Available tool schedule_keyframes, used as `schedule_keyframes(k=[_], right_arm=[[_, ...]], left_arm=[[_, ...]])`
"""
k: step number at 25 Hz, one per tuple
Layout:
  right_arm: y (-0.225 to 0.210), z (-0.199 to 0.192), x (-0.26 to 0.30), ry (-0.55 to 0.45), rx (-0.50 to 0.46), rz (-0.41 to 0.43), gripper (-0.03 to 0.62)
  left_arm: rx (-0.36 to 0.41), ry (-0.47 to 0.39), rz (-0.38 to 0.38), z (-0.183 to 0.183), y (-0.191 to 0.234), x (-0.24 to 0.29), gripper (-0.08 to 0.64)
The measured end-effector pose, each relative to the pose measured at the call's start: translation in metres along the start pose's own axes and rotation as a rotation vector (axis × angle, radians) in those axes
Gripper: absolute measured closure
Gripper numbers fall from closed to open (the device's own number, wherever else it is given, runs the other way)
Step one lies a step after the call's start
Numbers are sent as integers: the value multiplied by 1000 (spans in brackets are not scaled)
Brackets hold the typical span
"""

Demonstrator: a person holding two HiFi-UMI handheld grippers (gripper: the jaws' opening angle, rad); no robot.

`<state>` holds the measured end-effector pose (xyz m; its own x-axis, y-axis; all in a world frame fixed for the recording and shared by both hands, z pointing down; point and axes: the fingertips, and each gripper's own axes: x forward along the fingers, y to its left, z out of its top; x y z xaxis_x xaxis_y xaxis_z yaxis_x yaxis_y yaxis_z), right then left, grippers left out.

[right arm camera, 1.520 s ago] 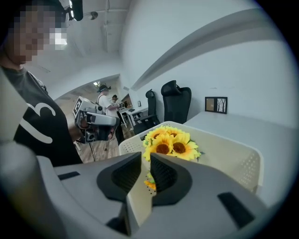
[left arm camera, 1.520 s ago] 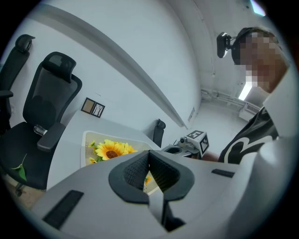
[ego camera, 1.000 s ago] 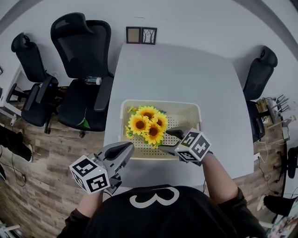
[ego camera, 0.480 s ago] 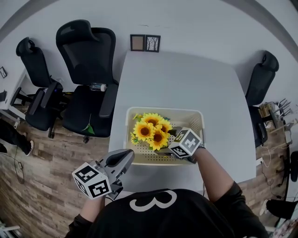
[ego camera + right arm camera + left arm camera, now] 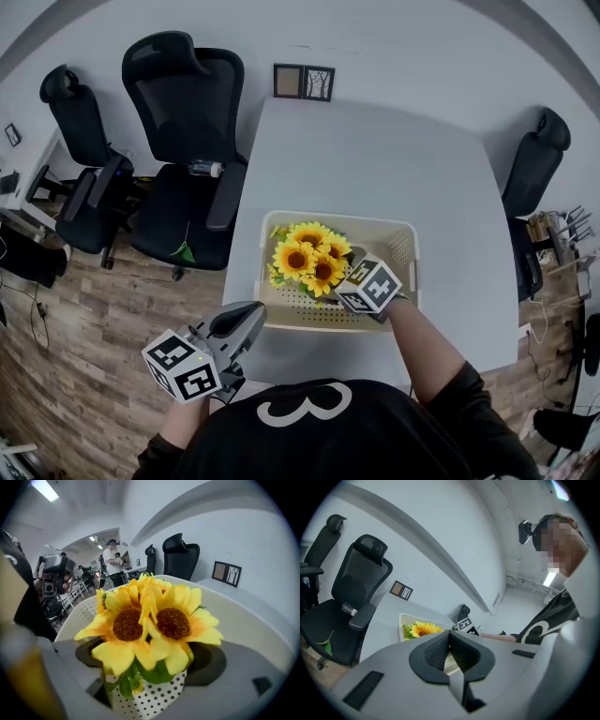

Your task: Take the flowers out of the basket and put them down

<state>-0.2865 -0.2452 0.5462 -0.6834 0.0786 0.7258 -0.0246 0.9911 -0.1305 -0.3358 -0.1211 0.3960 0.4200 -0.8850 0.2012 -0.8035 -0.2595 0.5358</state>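
Basket point(image 5: 405, 246): cream, perforated, on the white table point(image 5: 375, 159), near its front edge.
Contents: sunflowers point(image 5: 309, 258) in the basket's left half, blooms up.
Right gripper point(image 5: 347, 265): inside the basket; jaws have just been opening and now stand wide on either side of the sunflowers, not clamping.
Left gripper point(image 5: 249, 313): jaws together, empty, outside the basket.
Writing: white "3" on black shirt point(image 5: 305, 403).

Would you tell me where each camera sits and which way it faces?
Head view: on the person's head, facing down at the table, basket and sunflowers; shows the torso, left gripper and right gripper.
Left gripper view: on the left gripper, facing along its shut jaws toward the basket; shows the torso and right gripper.
Right gripper view: on the right gripper, facing down into the sunflowers; its jaws have just been opening, with the dotted pot between them.
Shared: all three show the sunflowers and basket.
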Motion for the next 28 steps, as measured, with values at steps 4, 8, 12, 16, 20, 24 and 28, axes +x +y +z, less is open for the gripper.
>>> schedule_keyframes(k=[4,8,12,16,20,24,28], right_arm=[[-3,8,6,-69,-32,-19,146],[-4,16,15,-134,-29,-5,146],[-3,25,20,-194,-15,18,146],[-7,31,25,-246,-3,5,147],[-7,34,31,-276,-14,11,149],[-9,39,34,-307,2,11,167],[-14,39,31,-326,27,-5,218]], left_arm=[[3,-1,8,-2,1,-5,548],[-1,-1,27,-2,3,-10,548],[0,3,40,-5,0,-14,548],[3,14,53,-7,-1,-16,548],[5,19,66,-9,-3,-19,548],[6,29,81,-13,-3,-21,548],[5,33,98,-17,-5,-23,548]])
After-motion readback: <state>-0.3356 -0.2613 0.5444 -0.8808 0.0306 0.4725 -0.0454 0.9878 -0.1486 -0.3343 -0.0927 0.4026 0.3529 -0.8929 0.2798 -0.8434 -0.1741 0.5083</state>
